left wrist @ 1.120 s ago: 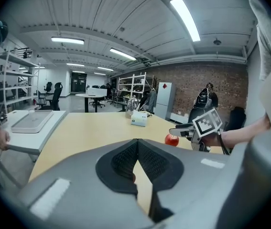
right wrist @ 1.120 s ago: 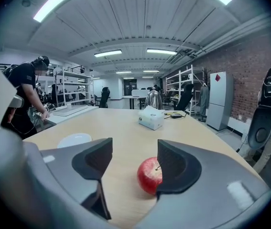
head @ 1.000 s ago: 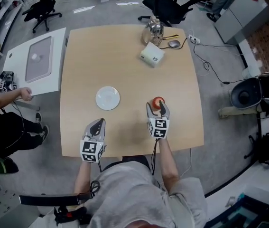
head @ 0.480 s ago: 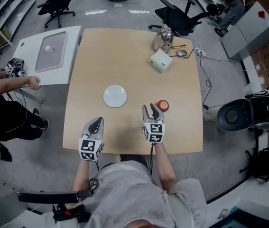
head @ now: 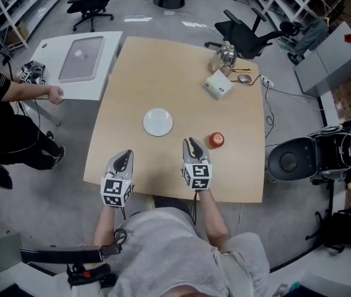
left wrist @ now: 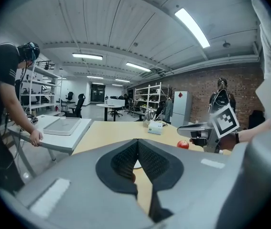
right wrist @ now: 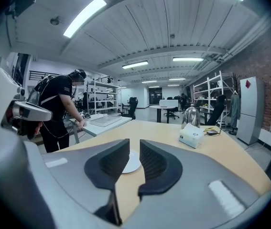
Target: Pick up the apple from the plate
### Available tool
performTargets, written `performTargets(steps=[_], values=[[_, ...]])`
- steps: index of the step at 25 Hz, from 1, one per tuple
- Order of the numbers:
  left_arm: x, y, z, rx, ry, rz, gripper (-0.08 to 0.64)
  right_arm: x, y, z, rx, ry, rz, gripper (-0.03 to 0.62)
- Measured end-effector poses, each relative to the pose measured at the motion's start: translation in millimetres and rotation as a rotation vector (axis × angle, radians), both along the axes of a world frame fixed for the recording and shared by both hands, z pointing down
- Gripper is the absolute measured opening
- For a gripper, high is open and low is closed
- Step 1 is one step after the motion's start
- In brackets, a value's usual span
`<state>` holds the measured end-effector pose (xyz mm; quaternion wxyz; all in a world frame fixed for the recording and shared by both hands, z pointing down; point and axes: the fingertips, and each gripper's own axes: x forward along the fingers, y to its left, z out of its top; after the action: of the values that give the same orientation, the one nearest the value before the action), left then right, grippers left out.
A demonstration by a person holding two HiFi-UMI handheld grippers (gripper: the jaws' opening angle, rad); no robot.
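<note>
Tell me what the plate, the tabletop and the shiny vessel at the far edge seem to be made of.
The plate is plain white, smooth and faintly glossy: probably ceramic, though plastic cannot be ruled out. The tabletop is a pale, even, matt wood tone: likely laminate or veneer, with no grain to be made out. The vessel is silver with mirror-like highlights: it looks like polished metal.
</note>
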<state>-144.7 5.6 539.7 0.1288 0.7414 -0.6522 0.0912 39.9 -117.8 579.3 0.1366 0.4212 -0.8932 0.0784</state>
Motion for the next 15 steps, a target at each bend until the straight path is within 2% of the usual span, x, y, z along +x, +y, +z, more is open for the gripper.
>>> performTargets(steps=[6, 15], values=[[-2, 21, -14, 0.024, -0.001, -0.023, 0.02, -16, 33, -14, 0.013, 0.0, -0.06, 0.052], [-7, 51, -25, 0.043, 0.001, -0.052, 0.02, -18, 73, -25, 0.0, -0.021, -0.066, 0.008]])
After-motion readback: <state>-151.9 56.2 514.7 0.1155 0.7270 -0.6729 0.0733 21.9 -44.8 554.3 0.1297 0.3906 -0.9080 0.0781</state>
